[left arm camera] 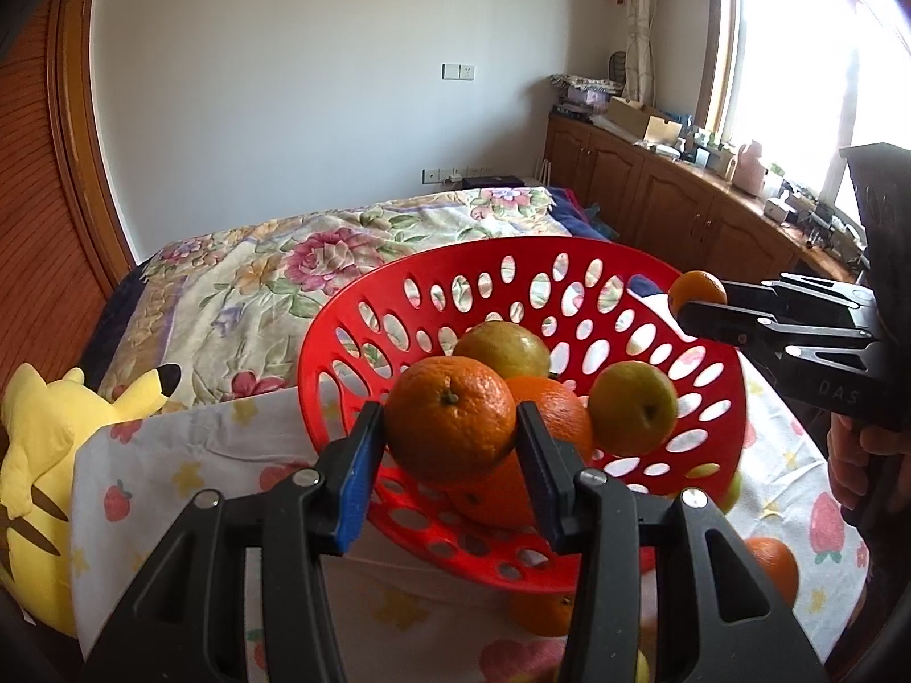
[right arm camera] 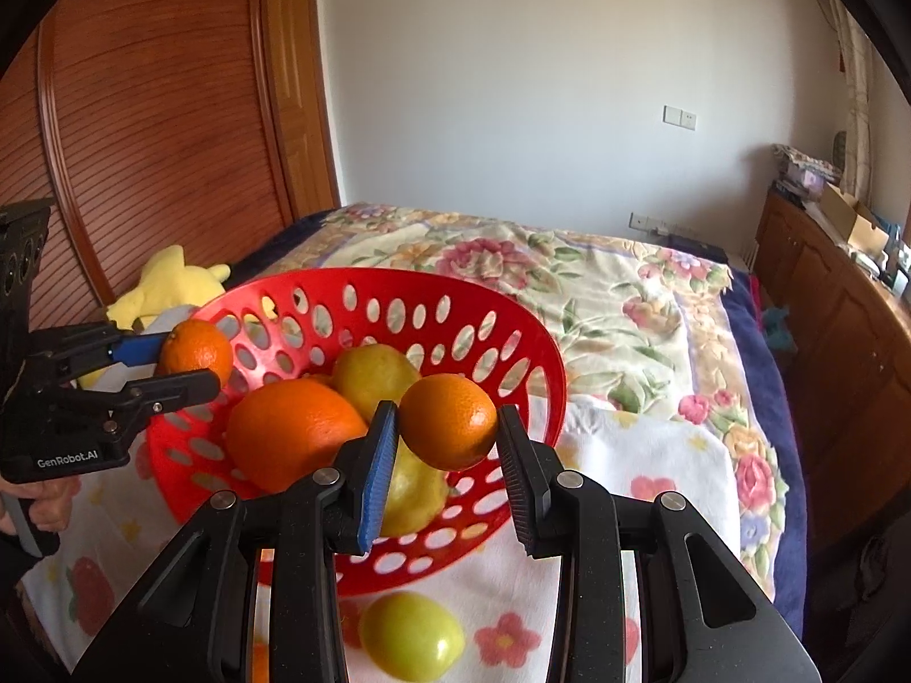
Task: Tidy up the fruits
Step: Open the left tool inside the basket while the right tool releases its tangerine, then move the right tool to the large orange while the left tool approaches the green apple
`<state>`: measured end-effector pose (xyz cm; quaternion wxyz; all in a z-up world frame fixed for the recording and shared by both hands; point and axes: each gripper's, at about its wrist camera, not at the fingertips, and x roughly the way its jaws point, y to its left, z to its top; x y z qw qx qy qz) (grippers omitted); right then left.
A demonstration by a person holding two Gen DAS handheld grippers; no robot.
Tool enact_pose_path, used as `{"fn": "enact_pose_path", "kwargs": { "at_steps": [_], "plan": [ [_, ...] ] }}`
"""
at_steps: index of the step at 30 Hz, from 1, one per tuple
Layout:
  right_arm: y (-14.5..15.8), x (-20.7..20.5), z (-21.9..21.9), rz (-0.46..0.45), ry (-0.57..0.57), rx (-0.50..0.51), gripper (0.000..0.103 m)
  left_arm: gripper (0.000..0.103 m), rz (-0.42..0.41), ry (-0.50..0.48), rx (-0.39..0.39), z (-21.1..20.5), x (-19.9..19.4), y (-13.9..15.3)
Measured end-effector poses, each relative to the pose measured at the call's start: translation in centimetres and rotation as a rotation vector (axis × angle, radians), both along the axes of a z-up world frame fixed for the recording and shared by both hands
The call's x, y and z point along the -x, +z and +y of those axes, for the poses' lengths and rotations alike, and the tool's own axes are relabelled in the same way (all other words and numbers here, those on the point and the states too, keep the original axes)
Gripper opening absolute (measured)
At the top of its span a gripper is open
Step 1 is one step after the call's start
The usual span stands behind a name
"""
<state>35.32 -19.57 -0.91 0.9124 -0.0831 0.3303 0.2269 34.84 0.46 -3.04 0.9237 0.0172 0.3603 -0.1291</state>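
Observation:
A red perforated basket (left arm camera: 364, 307) stands on a flowered cloth and holds several oranges and yellow-green fruits (left arm camera: 632, 407). My left gripper (left arm camera: 450, 427) is shut on an orange (left arm camera: 450, 418) above the basket's near rim. It shows at the left of the right wrist view (right arm camera: 196, 361). My right gripper (right arm camera: 447, 427) is shut on a smaller orange (right arm camera: 448, 420) above the basket's (right arm camera: 398, 284) right side. It also shows at the right of the left wrist view (left arm camera: 697, 299).
A green fruit (right arm camera: 411, 634) and oranges (left arm camera: 768, 566) lie loose on the cloth beside the basket. A yellow plush toy (left arm camera: 40, 444) sits at the left. A bed with a floral blanket (right arm camera: 598, 296) lies behind. Wooden cabinets (left arm camera: 655, 193) line the right wall.

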Motion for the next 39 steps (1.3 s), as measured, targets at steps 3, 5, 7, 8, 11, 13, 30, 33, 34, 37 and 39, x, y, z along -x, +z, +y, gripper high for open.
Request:
{"fn": "enact_pose_path", "kwargs": {
  "at_steps": [3,5,7,8,11,13,30,33,34,37,39],
  "plan": [
    [-0.3,-0.8,0.4,0.013,0.003,-0.003,0.035,0.045,0.006,0.0,-0.007,0.0,-0.4,-0.1],
    [-0.8,-1.3,0.8,0.026,0.002,0.005,0.035,0.045,0.01,0.002,-0.014,-0.1,-0.4,-0.2],
    [-1.3,-1.9,0.9,0.044,0.001,0.007,0.035,0.045,0.013,0.001,-0.018,-0.2,-0.4,-0.2],
    [-1.5,-2.1,1.0,0.053,0.001,0.008,0.035,0.045,0.015,0.0,-0.02,-0.2,-0.4,-0.2],
    [-1.9,-2.5,1.3,0.071,0.003,0.005,0.035,0.045,0.017,-0.003,-0.031,-0.4,-0.4,-0.2],
    [-2.2,-2.5,1.5,0.075,0.003,0.009,0.035,0.046,0.02,-0.002,-0.035,-0.5,-0.5,-0.2],
    [-0.9,1.0,1.4,0.044,0.009,-0.007,0.038,0.047,-0.013,0.021,-0.027,-0.4,1.2,1.2],
    [-0.5,2.3,1.2,0.029,0.01,-0.018,0.038,0.048,-0.036,0.016,-0.025,-0.3,2.0,2.0],
    [-0.4,2.8,1.2,0.025,0.011,-0.023,0.038,0.049,-0.041,0.014,-0.023,-0.3,2.3,2.2],
    [-0.1,4.5,1.2,0.01,0.015,-0.033,0.04,0.052,-0.05,0.013,-0.01,0.0,3.3,2.7],
    [-0.1,5.6,1.3,0.005,0.02,-0.039,0.042,0.053,-0.055,0.015,-0.006,0.0,4.3,2.9]
  ]
}}
